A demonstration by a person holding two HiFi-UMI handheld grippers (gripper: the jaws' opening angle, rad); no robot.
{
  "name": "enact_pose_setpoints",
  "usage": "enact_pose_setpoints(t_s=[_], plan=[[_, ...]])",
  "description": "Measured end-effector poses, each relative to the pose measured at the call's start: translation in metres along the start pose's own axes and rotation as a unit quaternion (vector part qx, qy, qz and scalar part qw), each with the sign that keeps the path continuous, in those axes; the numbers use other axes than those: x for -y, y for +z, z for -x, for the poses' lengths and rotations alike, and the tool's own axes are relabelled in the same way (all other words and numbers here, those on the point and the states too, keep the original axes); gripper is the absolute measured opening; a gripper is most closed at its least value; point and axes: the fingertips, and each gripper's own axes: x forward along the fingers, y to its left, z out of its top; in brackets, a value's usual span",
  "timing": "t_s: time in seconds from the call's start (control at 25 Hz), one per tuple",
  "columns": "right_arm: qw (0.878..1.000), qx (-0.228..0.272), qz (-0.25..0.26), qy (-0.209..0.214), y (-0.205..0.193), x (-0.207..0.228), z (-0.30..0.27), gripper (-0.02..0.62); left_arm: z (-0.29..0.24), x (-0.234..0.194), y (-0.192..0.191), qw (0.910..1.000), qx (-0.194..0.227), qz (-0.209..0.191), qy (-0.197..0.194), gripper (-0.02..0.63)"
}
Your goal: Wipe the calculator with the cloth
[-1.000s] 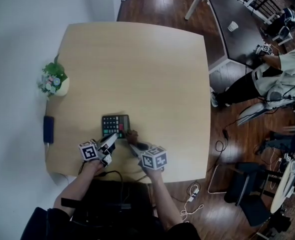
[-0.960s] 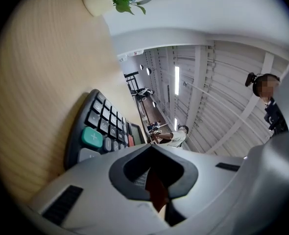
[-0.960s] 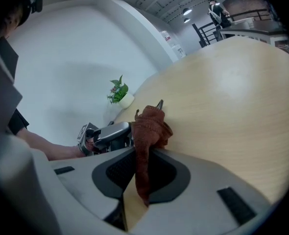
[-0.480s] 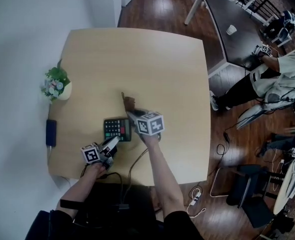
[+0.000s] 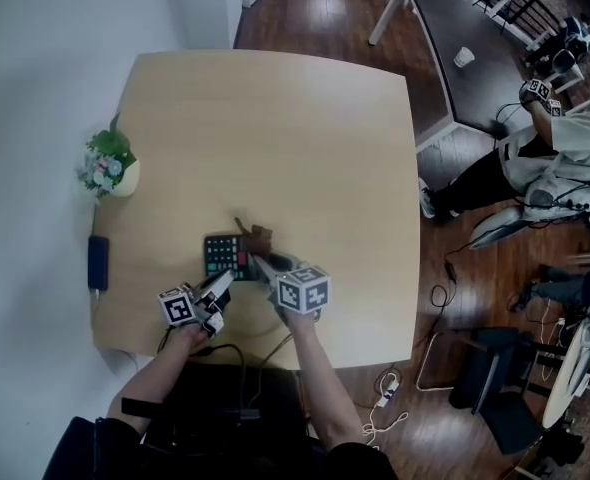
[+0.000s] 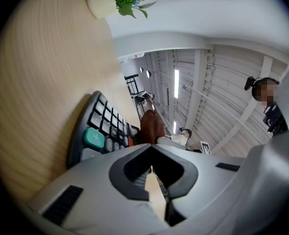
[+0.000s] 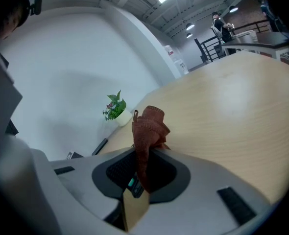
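The dark calculator (image 5: 225, 256) lies flat on the pale wooden table (image 5: 295, 138), near its front edge. My right gripper (image 5: 262, 260) is shut on a brown cloth (image 5: 258, 238), which bunches up over the calculator's far right corner. In the right gripper view the cloth (image 7: 147, 126) stands up out of the right gripper (image 7: 145, 153), and calculator keys show below in the gap. My left gripper (image 5: 223, 280) is shut, its tips at the calculator's near edge. In the left gripper view the left gripper (image 6: 152, 147) points level along the calculator's keys (image 6: 103, 129), with the cloth (image 6: 152, 126) beyond them.
A small potted plant (image 5: 110, 163) stands at the table's left edge, with a dark flat device (image 5: 97, 261) nearer me on the same edge. A person (image 5: 555, 158) sits at a dark table (image 5: 465, 58) off to the right, and chairs stand on the wooden floor.
My right gripper carried the cloth away from me along the calculator's right side, then drew it back to the far right corner. The left gripper stayed put.
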Motion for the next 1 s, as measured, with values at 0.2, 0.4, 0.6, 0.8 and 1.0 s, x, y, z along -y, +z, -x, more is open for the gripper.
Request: enact_pose_setpoints(t_s=[0.2,0.4,0.6,0.8,1.0], plan=[[0.999,0.0,-0.035,0.008,-0.053,-0.021,0.031,0.065,-0.004,0.008,-0.002,0.9997,0.008,0.014,-0.019,0.002],[0.998,-0.041,-0.054,0.01,-0.088,-0.026,0.051,0.064,-0.001,0.006,0.001,0.9982,0.041,0.04,-0.018,0.003],[0.999,0.005,0.04,-0.026,0.028,0.026,0.021,0.064,0.003,0.008,-0.017,0.9961,0.044,0.074,-0.015,0.003],[0.99,-0.078,0.12,-0.013,0.076,0.047,-0.059,0.064,0.01,-0.001,-0.005,0.9852,0.118,0.124,-0.01,0.003],[0.979,-0.166,0.115,0.025,0.03,0.033,-0.082,0.064,0.017,-0.004,0.011,0.9813,0.154,0.113,-0.021,0.003]])
